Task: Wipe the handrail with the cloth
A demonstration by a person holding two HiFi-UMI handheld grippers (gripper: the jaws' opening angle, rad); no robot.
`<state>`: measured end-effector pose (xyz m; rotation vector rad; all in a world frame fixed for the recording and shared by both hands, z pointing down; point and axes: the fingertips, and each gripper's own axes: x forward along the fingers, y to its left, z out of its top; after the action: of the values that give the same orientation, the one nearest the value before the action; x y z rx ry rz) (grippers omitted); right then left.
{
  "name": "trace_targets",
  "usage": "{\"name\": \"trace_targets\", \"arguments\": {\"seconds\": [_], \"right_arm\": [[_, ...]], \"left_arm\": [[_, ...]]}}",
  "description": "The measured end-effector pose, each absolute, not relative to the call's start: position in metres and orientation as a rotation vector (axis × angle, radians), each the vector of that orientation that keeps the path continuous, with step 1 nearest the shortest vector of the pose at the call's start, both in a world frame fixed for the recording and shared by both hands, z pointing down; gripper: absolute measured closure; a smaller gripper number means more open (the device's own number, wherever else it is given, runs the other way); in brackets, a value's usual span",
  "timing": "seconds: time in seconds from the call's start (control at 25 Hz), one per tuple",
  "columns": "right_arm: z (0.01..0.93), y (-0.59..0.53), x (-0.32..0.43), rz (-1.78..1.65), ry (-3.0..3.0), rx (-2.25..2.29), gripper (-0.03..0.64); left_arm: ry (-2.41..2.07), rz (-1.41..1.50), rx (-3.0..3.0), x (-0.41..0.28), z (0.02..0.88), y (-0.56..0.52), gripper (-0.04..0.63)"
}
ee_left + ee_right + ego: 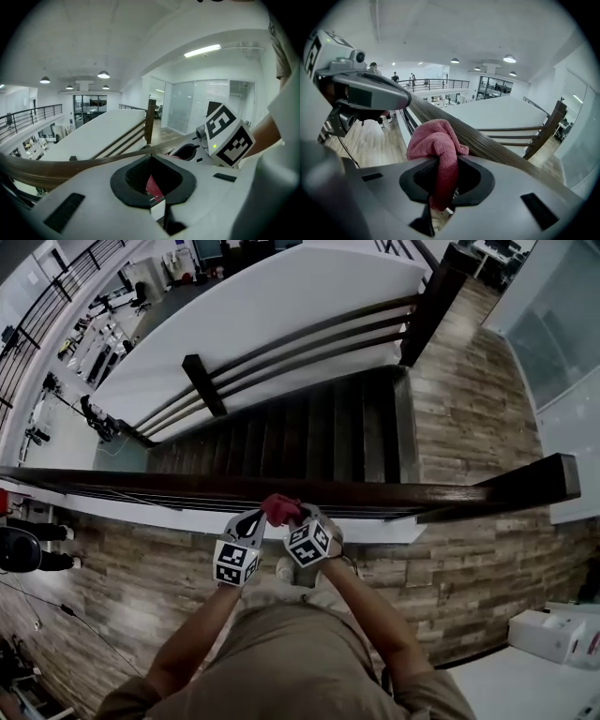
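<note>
Pink cloth (436, 145): I am seeing it bunched on top of the dark wooden handrail (497, 150), with a fold hanging down through the right claw (443, 187). That claw is closing on the fold, its black pads pinching the fabric from both sides.

In the head view the cloth (279, 509) is sitting on the near edge of the handrail (169, 486), about mid-length, directly between the two claw tips.

The left claw (154, 187) is sitting narrow, tips meeting. A strip of the cloth (153, 185) is showing in the gap between its pads, so I am logging it as gripping the cloth too. The marker cube (227, 133) of the right claw is sitting just beside it.

From above, the left claw (255, 519) and right claw (300, 516) are lying nearly touching, both angled in toward the rail.

Beyond the rail, a dark staircase (309, 427) is descending, with a second railing along its far side. Plank flooring (469, 559) is running under me, and a white box (544, 634) is sitting at lower right.
</note>
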<state>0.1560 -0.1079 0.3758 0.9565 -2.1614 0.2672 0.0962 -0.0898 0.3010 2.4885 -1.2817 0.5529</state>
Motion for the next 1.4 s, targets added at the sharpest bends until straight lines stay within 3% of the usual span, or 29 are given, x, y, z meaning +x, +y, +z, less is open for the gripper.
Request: {"name": "trace_targets", "arguments": {"seconds": [0.28, 0.56, 1.0, 1.4], "right_arm": [[0.38, -0.103, 0.236, 0.33, -2.193, 0.979, 0.542], [0.373, -0.096, 0.363, 0.405, -2.238, 0.999, 0.542], [0.379, -0.091, 0.612, 0.501, -2.137, 1.224, 0.542], [0.386, -0.083, 0.828, 0.659, -1.891, 1.611, 0.542]], "left_arm": [[-1.238, 0.614, 2.54, 0.198, 0.305, -0.089, 0.578], [-1.271, 0.624, 2.542, 0.332, 0.302, -0.074, 0.578], [-1.226, 0.563, 2.581, 0.513, 0.303, -0.069, 0.578], [-1.062, 0.597, 2.714, 0.622, 0.297, -0.067, 0.578]]}}
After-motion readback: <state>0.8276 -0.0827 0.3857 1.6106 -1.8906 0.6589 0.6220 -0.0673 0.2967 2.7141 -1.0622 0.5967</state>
